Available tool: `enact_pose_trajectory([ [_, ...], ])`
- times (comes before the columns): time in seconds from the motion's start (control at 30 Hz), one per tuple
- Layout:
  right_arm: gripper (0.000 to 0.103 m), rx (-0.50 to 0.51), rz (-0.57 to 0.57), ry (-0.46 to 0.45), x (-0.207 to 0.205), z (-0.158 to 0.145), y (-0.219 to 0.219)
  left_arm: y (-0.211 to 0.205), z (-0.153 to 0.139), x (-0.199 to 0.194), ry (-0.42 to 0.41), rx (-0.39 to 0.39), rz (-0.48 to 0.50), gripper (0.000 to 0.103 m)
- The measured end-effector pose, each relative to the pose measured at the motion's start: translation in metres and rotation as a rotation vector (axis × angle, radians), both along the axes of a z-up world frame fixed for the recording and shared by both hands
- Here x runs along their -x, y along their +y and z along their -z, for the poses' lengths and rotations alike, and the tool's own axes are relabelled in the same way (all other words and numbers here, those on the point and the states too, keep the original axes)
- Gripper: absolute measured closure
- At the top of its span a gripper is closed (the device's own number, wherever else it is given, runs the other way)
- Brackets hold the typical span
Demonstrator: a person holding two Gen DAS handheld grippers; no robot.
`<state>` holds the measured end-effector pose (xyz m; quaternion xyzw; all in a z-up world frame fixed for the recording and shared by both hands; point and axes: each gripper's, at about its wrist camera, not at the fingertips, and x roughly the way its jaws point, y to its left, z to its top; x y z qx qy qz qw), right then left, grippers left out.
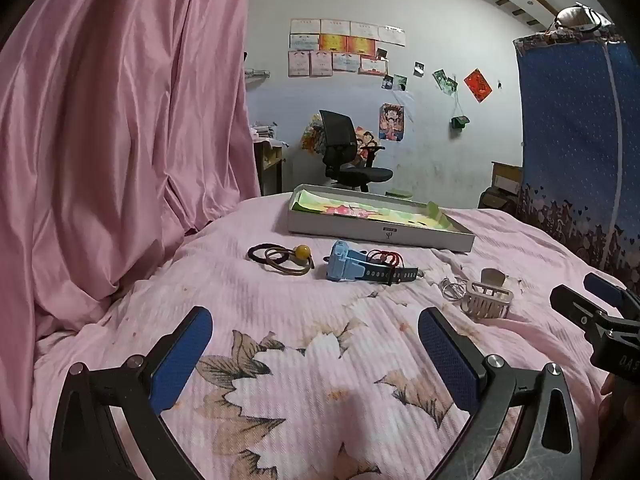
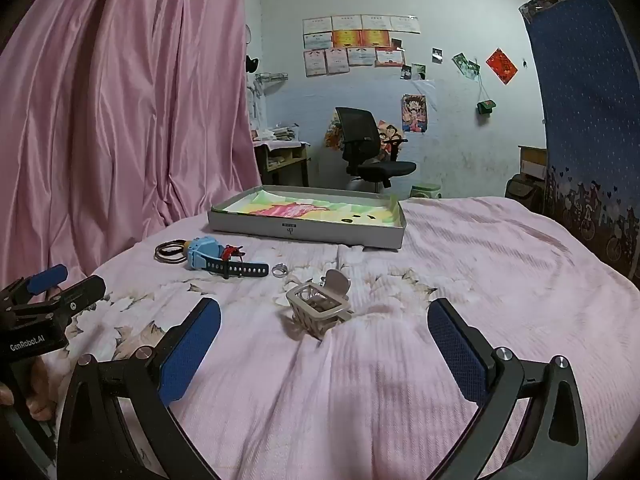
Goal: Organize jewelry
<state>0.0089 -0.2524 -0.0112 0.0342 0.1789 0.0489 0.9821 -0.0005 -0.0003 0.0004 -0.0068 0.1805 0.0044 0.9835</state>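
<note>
A: Left wrist view?
B: The left gripper (image 1: pixel 316 344) is spread wide and empty over the bedspread (image 1: pixel 280 320). In front of the tray (image 1: pixel 380 236) lie hair ties (image 1: pixel 280 258) and a blue watch (image 1: pixel 360 266).

A: Right wrist view?
B: The right gripper (image 2: pixel 324 336) gapes wide, empty; a beige hair claw (image 2: pixel 318 304) sits nearer than the tray (image 2: pixel 308 232), a ring (image 2: pixel 279 269) between them.

We read "GenRobot.AI" in white on the black body of the left hand-held gripper (image 2: pixel 60 288), while the small label on the grey box (image 2: pixel 304 232) and the wall certificates (image 2: pixel 360 44) stay too small to read.
</note>
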Motion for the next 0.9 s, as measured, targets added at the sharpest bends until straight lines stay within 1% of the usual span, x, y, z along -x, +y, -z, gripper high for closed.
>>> enact_pose_trajectory([
  [0.9,0.001,-0.006,-0.001,0.003,0.0007,-0.0014,-0.0004,0.0003,0.0003,-0.001,0.006,0.001,0.003,0.0],
])
